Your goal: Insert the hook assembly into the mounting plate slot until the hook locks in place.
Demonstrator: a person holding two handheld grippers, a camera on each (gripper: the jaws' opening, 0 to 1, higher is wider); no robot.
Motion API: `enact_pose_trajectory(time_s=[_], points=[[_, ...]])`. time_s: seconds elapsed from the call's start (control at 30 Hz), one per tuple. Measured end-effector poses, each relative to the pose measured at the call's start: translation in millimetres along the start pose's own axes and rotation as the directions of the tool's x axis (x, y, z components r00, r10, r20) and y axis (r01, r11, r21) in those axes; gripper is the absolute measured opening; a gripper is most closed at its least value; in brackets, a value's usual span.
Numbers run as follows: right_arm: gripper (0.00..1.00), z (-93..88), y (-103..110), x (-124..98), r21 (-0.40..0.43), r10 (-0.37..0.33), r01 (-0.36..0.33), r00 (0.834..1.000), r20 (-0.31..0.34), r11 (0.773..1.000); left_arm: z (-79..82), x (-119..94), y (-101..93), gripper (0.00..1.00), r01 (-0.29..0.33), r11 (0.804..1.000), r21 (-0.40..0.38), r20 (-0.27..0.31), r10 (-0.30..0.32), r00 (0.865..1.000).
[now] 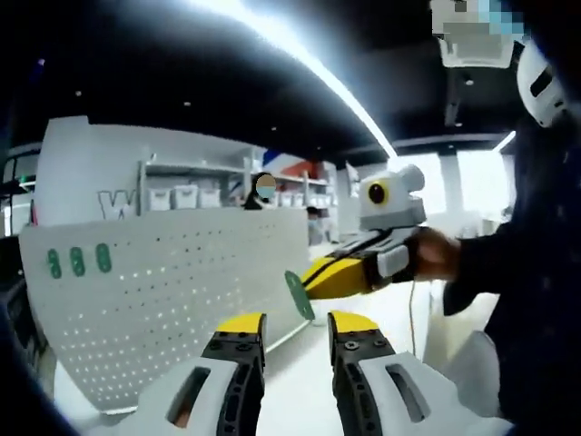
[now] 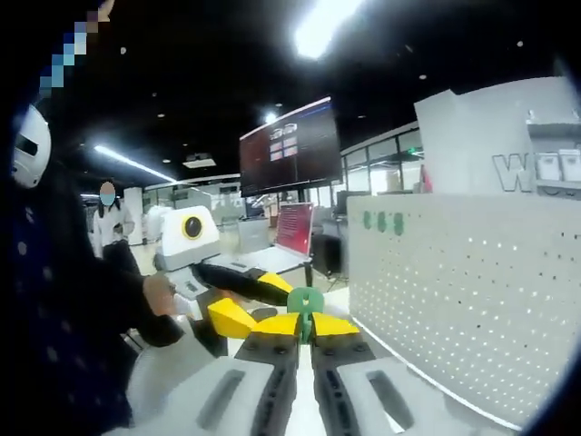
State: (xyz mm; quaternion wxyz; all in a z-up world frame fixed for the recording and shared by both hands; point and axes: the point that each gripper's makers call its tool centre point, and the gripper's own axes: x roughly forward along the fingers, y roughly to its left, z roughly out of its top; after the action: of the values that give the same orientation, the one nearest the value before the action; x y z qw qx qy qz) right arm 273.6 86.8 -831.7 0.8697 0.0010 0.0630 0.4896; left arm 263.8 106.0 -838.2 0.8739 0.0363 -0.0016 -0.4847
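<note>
A white perforated mounting plate [image 1: 163, 291] stands upright on the left in the left gripper view, with three green hooks [image 1: 77, 262] near its top corner. My left gripper [image 1: 296, 323] is open and holds nothing. My right gripper [image 1: 309, 282] comes in from the right, shut on a green hook assembly [image 1: 298, 292], a little in front of the plate. In the right gripper view the plate [image 2: 463, 291] fills the right side, the hooks [image 2: 381, 221] sit high on it, and the hook assembly [image 2: 306, 304] rises between my right gripper's [image 2: 306, 327] closed jaws. The left gripper [image 2: 254, 304] is open at left.
A person's hand [image 1: 440, 254] and dark sleeve hold the right gripper. The white tabletop [image 1: 300, 363] runs along the plate's foot. Behind are shelves with bins [image 1: 186, 197], a hanging screen [image 2: 286, 145], a laptop [image 2: 295, 227] and a standing person [image 2: 107, 218].
</note>
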Motion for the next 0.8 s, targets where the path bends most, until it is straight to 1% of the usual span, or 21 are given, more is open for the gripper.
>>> enact_pose_trajectory(time_s=[0.1,0.13,0.17,0.27,0.33,0.4,0.47,0.5,0.53,0.63,0.7,0.8], points=[[0.02,1.2,-9.3,0.2,-0.032,-0.069,0.069,0.998,-0.005,0.997,0.3,1.1,3.4,0.29,-0.025,1.000,-0.009,0.000,0.025,1.000],[0.02,0.6,-12.6,-0.1,-0.047,-0.097,0.097,0.995,-0.011,0.994,-0.2,1.2,6.7,0.29,-0.048,0.999,-0.010,-0.003,0.048,0.999],[0.02,0.6,-13.5,-0.1,-0.056,-0.105,0.104,0.994,-0.012,0.993,0.5,1.1,7.9,0.30,-0.060,0.998,-0.007,0.002,0.060,0.998],[0.02,-2.7,-19.4,0.4,-0.066,-0.160,0.158,0.987,-0.026,0.985,0.5,-0.6,14.5,0.29,-0.123,0.992,-0.006,0.003,0.123,0.992],[0.02,-5.1,-22.3,1.0,-0.089,-0.194,0.190,0.981,-0.031,0.978,-0.4,-1.8,16.5,0.29,-0.150,0.989,-0.003,0.002,0.150,0.989],[0.02,-6.2,-21.0,1.5,-0.096,-0.207,0.203,0.978,-0.031,0.974,-1.0,-3.5,19.4,0.30,-0.182,0.983,0.001,0.000,0.182,0.983],[0.02,-5.1,-20.2,0.8,-0.104,-0.218,0.215,0.976,-0.025,0.971,-1.1,-5.2,19.3,0.30,-0.198,0.980,0.001,-0.002,0.198,0.980],[0.02,-3.8,-19.4,0.1,-0.118,-0.227,0.223,0.974,-0.020,0.968,-1.1,-7.4,21.6,0.30,-0.223,0.975,0.005,-0.002,0.223,0.975],[0.02,-3.0,-19.1,-0.4,-0.127,-0.234,0.230,0.972,-0.018,0.965,-1.4,-8.4,21.9,0.30,-0.233,0.973,0.009,-0.004,0.233,0.973],[0.02,-2.2,-18.4,-0.7,-0.132,-0.231,0.228,0.973,-0.009,0.965,-2.0,-11.7,23.2,0.31,-0.268,0.963,0.009,-0.006,0.268,0.963],[0.02,-2.5,-18.7,-1.3,-0.130,-0.229,0.226,0.973,-0.004,0.965,-2.4,-12.3,23.1,0.30,-0.276,0.961,0.011,-0.008,0.276,0.961],[0.02,-2.3,-20.7,-3.3,-0.123,-0.226,0.226,0.974,0.012,0.966,-1.9,-13.4,22.7,0.31,-0.303,0.953,0.019,-0.009,0.303,0.953]])
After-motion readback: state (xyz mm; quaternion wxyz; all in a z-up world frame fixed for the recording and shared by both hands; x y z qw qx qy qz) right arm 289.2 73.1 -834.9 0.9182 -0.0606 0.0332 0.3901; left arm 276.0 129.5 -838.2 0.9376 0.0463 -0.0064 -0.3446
